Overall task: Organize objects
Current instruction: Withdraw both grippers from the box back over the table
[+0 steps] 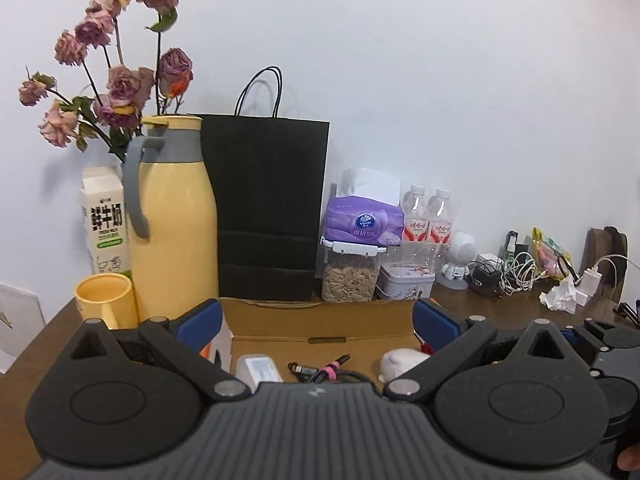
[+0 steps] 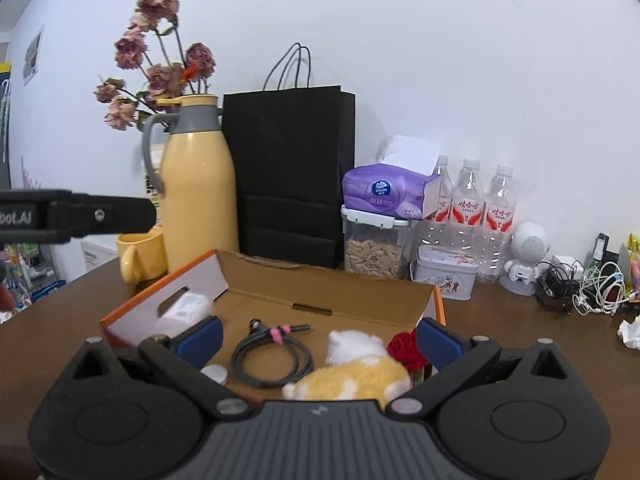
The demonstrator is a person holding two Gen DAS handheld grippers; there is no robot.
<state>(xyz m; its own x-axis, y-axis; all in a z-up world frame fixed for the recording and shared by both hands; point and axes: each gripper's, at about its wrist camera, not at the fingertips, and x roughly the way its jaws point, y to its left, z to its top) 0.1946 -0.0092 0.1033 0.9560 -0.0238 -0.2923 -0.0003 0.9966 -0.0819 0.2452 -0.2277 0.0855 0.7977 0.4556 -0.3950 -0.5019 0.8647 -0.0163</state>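
Cardboard box sits open on the worktop in front of the black paper bag, flaps up so stuff can drop straight in.

Inside I count one coiled cable with a pink tie, one plush cat, one red rose, one white charger-looking block and one small white disc (can't tell what that is). Both grippers hover over the near edge, probably choosing what goes next: left gripper spread wide and empty, right gripper the same. Behind: three water bottles, one yellow thermos, one yellow mug, one tissue pack.
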